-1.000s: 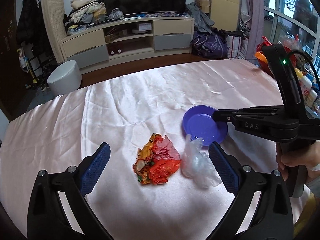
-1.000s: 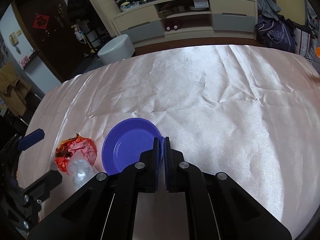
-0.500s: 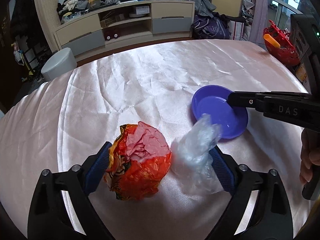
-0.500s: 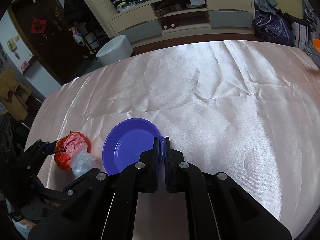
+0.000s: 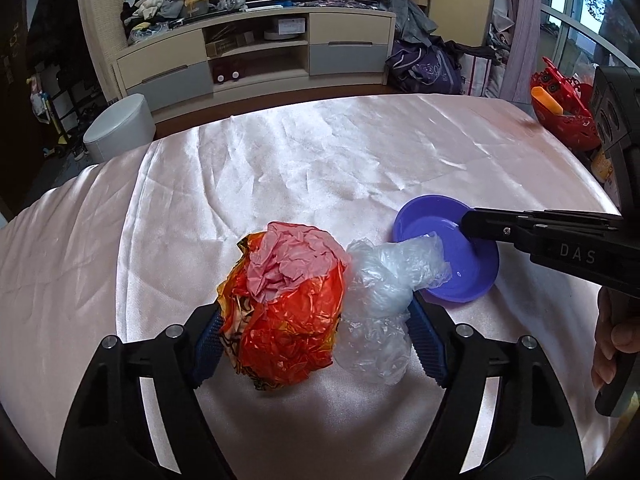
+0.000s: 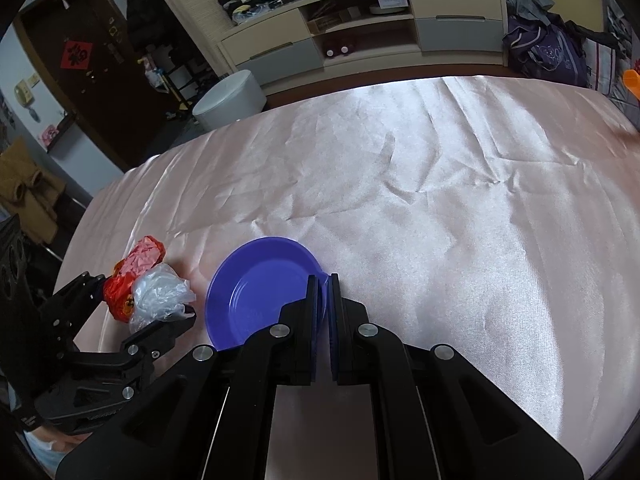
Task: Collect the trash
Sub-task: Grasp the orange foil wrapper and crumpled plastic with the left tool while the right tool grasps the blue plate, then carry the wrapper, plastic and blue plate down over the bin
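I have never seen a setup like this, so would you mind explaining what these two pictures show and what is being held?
A person holds a two-finger gripper in each hand; each carries a fisheye camera looking along its fingers. One picture comes from the left gripper, whose blue pads squeeze two pieces of trash together: a crumpled orange wrapper and a clear plastic bag. The other comes from the right gripper, shut on the rim of a purple plate. Everything sits over a pink satin cloth.
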A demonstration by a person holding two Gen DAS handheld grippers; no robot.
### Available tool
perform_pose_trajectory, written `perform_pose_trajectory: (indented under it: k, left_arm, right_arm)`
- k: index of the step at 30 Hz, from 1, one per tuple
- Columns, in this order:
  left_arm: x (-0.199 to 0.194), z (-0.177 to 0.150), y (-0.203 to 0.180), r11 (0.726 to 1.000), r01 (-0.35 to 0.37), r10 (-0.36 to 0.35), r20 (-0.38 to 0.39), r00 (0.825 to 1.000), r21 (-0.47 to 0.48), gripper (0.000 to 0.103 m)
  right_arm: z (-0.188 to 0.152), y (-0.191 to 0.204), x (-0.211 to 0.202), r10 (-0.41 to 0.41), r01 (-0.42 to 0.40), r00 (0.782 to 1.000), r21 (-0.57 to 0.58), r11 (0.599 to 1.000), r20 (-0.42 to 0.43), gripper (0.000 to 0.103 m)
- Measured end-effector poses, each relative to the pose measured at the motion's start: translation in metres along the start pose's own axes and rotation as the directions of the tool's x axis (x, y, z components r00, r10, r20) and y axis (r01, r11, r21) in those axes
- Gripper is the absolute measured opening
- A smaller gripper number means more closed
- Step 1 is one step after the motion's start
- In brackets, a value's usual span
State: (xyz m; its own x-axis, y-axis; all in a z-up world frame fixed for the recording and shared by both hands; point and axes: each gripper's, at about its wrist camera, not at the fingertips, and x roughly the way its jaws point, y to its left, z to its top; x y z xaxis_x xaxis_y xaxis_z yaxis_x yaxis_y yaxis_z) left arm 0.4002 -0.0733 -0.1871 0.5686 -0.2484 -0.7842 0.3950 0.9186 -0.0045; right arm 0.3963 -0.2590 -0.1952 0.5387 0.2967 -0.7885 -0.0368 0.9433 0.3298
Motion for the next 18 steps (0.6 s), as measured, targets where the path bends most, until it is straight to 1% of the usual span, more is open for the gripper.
perform_pose_trajectory:
  k: [3,7,13,16,18]
  left_arm:
    - [-0.006,0.001,-0.003,1.0,0.0,0.0,0.004,1.0,0.004,0.074]
    - [-0.022,0.002,0.002,1.0,-0.001,0.001,0.016,1.0,-0.014,0.074]
    - [-0.063,0.001,0.002,0.999,-0.017,0.019,0.062,0.998,-0.031,0.074]
    - [-0.085,-0.004,0.0,0.999,-0.019,0.022,0.075,0.997,-0.034,0.074]
    - [-0.101,-0.009,-0.003,0.999,-0.033,0.036,0.081,0.996,-0.039,0.074]
  right_arm:
    - [0.001,0.0,-0.005,-0.001,0.001,1.0,-0.002,1.0,0.007,0.006]
    - [0.001,0.004,-0.018,-0.001,0.001,1.0,-0.013,1.0,0.023,0.005]
    - [-0.014,0.023,-0.044,-0.015,0.018,0.999,-0.085,0.996,0.038,0.005]
    - [-0.024,0.034,-0.059,-0.018,0.023,0.999,-0.116,0.993,0.048,0.005]
    - [-0.031,0.04,-0.071,-0.018,0.026,0.998,-0.13,0.991,0.059,0.005]
